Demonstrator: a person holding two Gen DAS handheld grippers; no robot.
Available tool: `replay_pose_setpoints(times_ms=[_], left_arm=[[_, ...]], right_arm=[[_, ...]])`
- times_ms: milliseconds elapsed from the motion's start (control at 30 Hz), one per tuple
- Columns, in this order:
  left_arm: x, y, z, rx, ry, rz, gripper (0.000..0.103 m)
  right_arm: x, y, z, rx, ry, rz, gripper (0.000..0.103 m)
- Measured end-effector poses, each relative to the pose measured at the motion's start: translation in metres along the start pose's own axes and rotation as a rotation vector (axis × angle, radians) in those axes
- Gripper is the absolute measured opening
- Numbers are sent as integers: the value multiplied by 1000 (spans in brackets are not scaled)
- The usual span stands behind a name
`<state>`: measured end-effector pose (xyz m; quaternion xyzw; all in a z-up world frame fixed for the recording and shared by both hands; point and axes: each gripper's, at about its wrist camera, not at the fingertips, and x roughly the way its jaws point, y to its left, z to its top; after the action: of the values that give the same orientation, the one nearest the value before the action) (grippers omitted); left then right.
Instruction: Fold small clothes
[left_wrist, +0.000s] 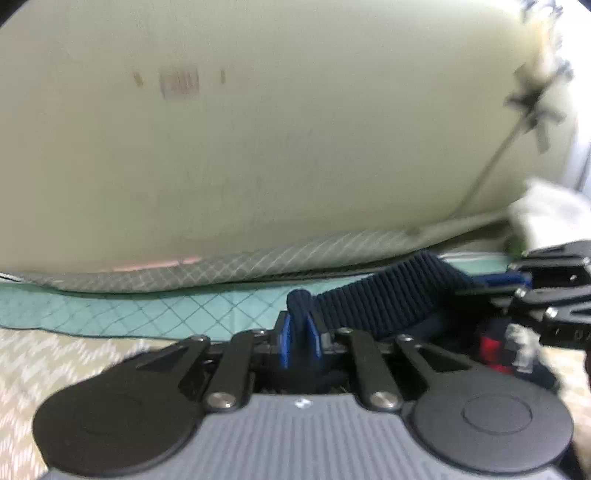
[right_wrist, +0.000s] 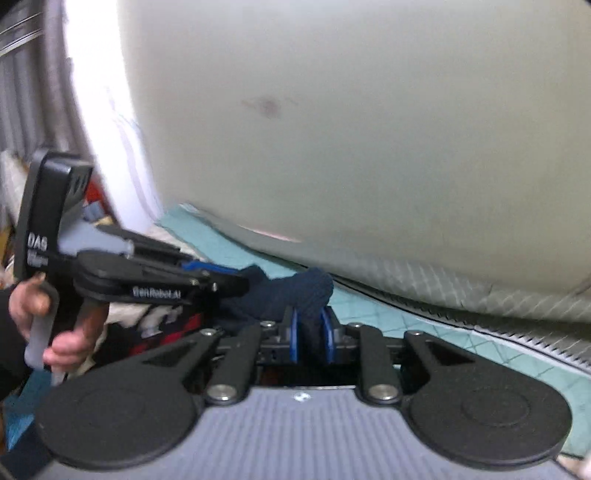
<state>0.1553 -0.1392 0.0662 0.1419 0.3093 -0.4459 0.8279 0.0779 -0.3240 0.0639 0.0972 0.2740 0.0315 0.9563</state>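
Left wrist view: your left gripper (left_wrist: 301, 341) is clenched on a fold of the dark navy ribbed knit garment (left_wrist: 380, 295), its blue pads (left_wrist: 286, 343) pinching the cloth tight. The ribbed band stretches from there to the right, where your right gripper (left_wrist: 498, 282) enters from the frame's edge and grips the other end. The garment hangs between the two tools, lifted just above the teal quilted mat (left_wrist: 147, 314) — beyond it rises the pale cream padded surface (left_wrist: 258, 147), with a grey diamond-stitched edge along its bottom. A red and white patch of the cloth shows below the right tool, too blurred to read.

Right wrist view: your right gripper (right_wrist: 312, 338) is closed on a bunched knob of the same navy knit (right_wrist: 291, 291), blue pads (right_wrist: 293, 339) pressed to either side of it. To the left, your left gripper (right_wrist: 207, 275) holds the far end of the cloth, and your left hand (right_wrist: 48, 317) is wrapped round its black handle — fingers on the grey trigger. The teal mat (right_wrist: 461, 347) runs under the garment along the cream surface (right_wrist: 369, 129).
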Motion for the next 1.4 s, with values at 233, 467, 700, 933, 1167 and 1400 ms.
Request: replay_pose_setpoints(times_ms=[233, 467, 700, 933, 1167, 1400], left_arm=[[-121, -27, -83, -4, -121, -37, 11], [-140, -39, -169, -47, -16, -71, 17], [-166, -12, -191, -126, -11, -135, 35], [-163, 39, -151, -290, -134, -143, 34], [-79, 52, -148, -317, 38, 4, 21], [-156, 52, -182, -281, -2, 35, 41]], right_arm=[[-105, 79, -67, -138, -54, 43, 14], [-132, 125, -159, -160, -12, 5, 15], [-141, 120, -182, -80, 2, -9, 47], [-167, 96, -158, 126, -142, -62, 45], [-111, 69, -166, 59, -36, -262, 29], [-170, 73, -175, 208, -72, -151, 52]])
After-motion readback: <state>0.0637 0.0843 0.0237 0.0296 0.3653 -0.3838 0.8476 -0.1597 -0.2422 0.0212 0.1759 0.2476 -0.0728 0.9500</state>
